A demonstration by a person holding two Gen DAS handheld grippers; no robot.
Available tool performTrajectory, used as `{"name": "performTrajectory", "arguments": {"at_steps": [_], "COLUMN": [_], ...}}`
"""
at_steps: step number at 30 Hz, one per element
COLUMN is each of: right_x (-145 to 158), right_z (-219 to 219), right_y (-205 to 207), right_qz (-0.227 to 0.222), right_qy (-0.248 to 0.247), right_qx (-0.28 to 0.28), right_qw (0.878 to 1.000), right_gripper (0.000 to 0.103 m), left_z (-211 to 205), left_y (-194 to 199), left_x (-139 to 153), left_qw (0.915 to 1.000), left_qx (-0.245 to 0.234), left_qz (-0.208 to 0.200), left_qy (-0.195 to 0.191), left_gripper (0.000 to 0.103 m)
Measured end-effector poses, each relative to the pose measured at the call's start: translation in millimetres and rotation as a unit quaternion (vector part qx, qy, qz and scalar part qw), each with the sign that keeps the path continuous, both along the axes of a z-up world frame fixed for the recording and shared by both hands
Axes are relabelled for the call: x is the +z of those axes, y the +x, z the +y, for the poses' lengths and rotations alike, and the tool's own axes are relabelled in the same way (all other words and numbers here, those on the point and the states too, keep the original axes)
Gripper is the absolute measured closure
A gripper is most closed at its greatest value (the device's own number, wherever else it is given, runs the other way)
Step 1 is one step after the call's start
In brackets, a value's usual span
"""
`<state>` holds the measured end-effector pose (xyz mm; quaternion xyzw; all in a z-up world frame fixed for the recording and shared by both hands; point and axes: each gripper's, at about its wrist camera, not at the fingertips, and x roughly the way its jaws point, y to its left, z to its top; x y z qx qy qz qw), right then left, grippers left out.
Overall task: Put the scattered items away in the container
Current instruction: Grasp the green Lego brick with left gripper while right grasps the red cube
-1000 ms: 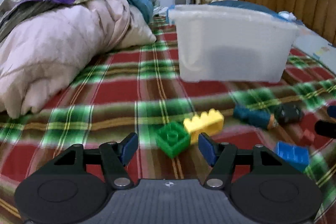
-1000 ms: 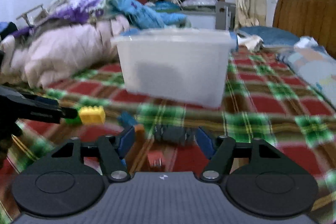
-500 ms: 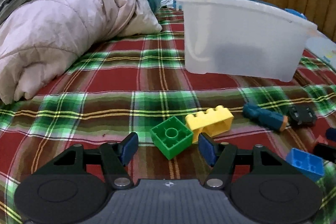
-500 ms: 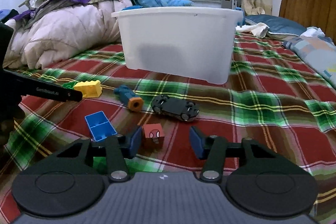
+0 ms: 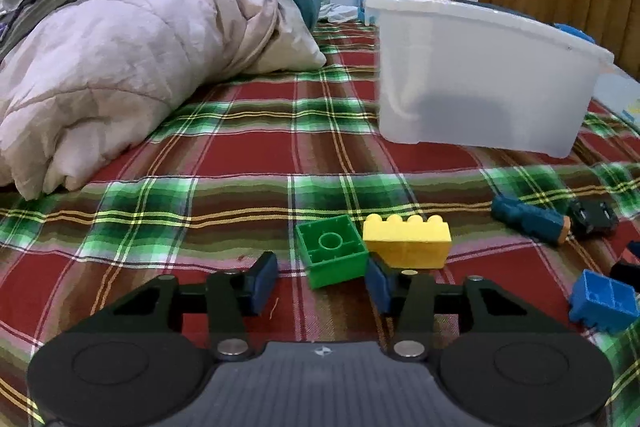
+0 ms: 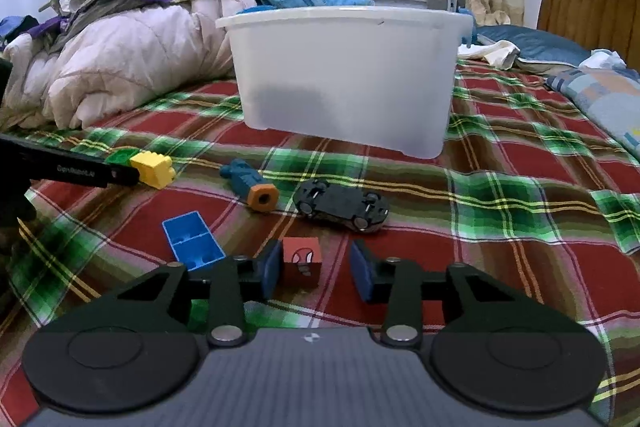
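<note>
While the white container (image 6: 344, 75) is seen only side-on in both wrist views, its inside is hidden and its contents cannot be told; a dark blur shows through the wall. It stands on the plaid bedspread (image 5: 248, 155), well behind the scattered toys. Left gripper (image 5: 320, 281): jaws closing, green brick (image 5: 332, 251) between them, right pad touching its side, left pad still apart from it, so no grip yet. The yellow brick (image 5: 408, 241) lies touching the green one's far-right side. Right gripper (image 6: 316, 269): jaws closing around the red cube (image 6: 302, 261), left pad against it, right pad clear. Blue brick (image 6: 192, 241), teal-and-orange toy (image 6: 248, 183) and upturned black car (image 6: 342, 205) are shown fully only in the right view; in the left view the car is cut at the edge, and the cube is not seen. The green brick is mostly hidden behind the left gripper's finger in the right view. A pink quilt (image 5: 132, 67) is piled on the left.
</note>
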<state>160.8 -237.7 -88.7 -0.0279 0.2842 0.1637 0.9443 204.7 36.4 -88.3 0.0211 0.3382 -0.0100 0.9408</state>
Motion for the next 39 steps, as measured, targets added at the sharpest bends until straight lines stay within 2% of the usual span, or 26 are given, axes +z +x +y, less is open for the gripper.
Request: {"name": "performTrajectory", "arguments": {"at_steps": [2, 4, 6, 7, 10, 14, 19, 21, 22, 28, 34, 39], "right_x": [-1, -2, -2, -2, -2, -1, -1, -1, -2, 0, 8, 23], "right_z": [1, 2, 2, 2, 1, 1, 1, 1, 1, 1, -3, -7], "right_y": [2, 3, 3, 3, 2, 2, 1, 2, 2, 1, -2, -10], "right_qz": [0.002, 0.005, 0.006, 0.006, 0.007, 0.005, 0.005, 0.005, 0.005, 0.0, -0.013, -0.025], "right_qy": [0.0, 0.001, 0.002, 0.002, 0.005, 0.005, 0.005, 0.006, 0.006, 0.006, 0.017, 0.042], "right_qx": [0.0, 0.002, 0.005, 0.005, 0.005, 0.006, 0.006, 0.005, 0.005, 0.007, 0.001, -0.006], "right_qw": [1.0, 1.0, 1.0, 1.0, 1.0, 1.0, 1.0, 1.0, 1.0, 1.0, 1.0, 0.999], "right_gripper": [0.066, 0.076, 0.08, 0.08, 0.08, 0.081, 0.081, 0.081, 0.081, 0.081, 0.081, 0.081], "left_z": [1, 1, 1, 1, 0, 18, 15, 15, 14, 10, 9, 7], "left_y": [2, 3, 2, -1, -6, -5, 1, 2, 2, 2, -6, -17], "left_x": [-1, 0, 3, 5, 4, -1, 0, 0, -1, 1, 17, 42], "left_qw": [1.0, 1.0, 0.9998, 0.9996, 0.9995, 0.9996, 0.9997, 0.9997, 0.9997, 0.9995, 0.999, 0.998], "left_qx": [-0.001, -0.003, -0.01, -0.019, -0.03, -0.005, -0.012, -0.013, -0.017, -0.024, -0.025, -0.028], "left_qz": [0.002, 0.003, 0.002, -0.002, -0.01, -0.001, -0.002, -0.005, -0.007, -0.019, -0.031, -0.05], "left_qy": [-0.003, -0.007, -0.019, -0.023, 0.003, -0.027, -0.02, -0.019, -0.017, -0.01, -0.017, -0.028], "left_gripper": [0.048, 0.048, 0.048, 0.048, 0.048, 0.048, 0.048, 0.056, 0.065, 0.066, 0.066, 0.066]}}
